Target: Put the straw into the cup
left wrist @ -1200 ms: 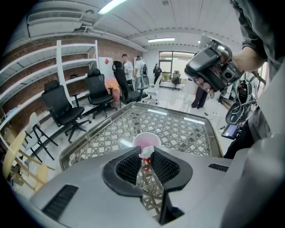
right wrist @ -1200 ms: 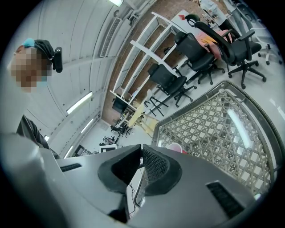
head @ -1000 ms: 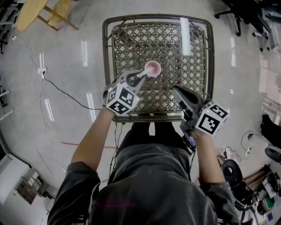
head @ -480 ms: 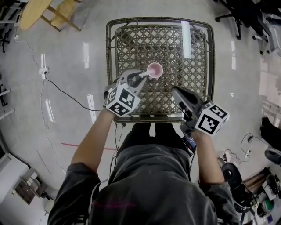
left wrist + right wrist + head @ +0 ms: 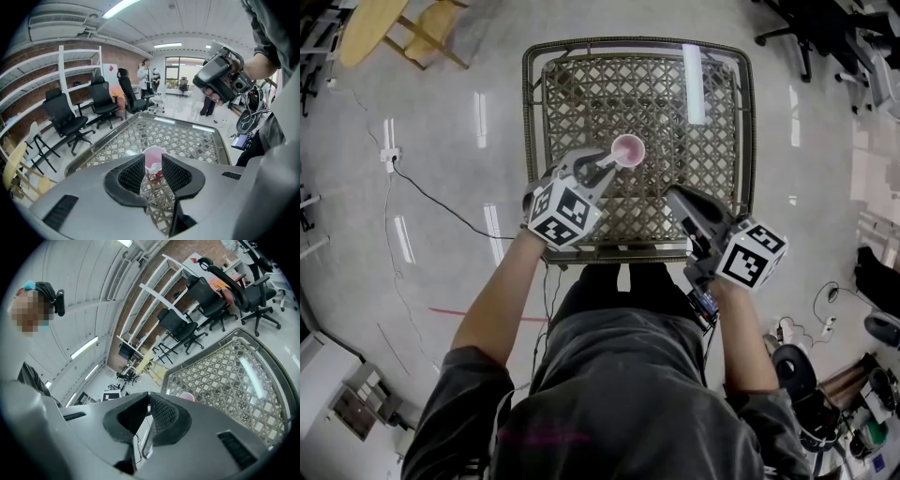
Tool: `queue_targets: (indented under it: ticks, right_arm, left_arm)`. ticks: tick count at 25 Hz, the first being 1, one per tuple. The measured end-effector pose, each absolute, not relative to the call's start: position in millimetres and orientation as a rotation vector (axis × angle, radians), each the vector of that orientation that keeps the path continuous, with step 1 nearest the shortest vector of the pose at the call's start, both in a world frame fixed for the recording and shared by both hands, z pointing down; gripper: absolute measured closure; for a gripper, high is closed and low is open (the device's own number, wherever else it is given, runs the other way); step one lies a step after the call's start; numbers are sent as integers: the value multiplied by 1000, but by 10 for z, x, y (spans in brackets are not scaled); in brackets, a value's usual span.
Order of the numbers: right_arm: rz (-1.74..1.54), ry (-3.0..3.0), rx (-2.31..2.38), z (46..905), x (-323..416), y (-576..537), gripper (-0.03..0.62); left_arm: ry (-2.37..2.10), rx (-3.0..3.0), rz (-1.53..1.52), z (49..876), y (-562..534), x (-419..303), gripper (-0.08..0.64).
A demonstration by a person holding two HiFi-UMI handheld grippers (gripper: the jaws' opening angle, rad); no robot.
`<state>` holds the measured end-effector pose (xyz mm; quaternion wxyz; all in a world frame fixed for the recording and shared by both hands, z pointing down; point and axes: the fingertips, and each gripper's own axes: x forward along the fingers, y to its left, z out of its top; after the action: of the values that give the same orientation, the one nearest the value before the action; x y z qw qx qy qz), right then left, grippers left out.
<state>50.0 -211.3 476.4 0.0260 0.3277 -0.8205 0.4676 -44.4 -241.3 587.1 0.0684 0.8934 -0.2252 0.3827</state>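
Lattice-top counter (image 5: 581,94) fills the upper middle of the head view, standing on a pale glossy floor (image 5: 441,141). Left claw (image 5: 607,163) reaches in over the counter's near-left part; its jaws stand narrowly apart and are closed against the sides of the pink cup (image 5: 627,149). Right claw (image 5: 674,194) hangs over the near-right part, apart from the cup, jaws drawn together at the tips, nothing made out between them. The cup stands upright near the counter's centre, mouth open upward.
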Motion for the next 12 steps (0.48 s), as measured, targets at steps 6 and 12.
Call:
queue_targets:
  ticks: [6, 12]
  right_arm:
    - [1432, -2553, 1006, 4703, 482, -2165, 575]
    - [1399, -2586, 997, 4563, 422, -2193, 575]
  left_arm:
    - [-715, 2738, 1124, 5618, -2505, -409, 443]
    - [-774, 2802, 1069, 5219, -2576, -396, 443]
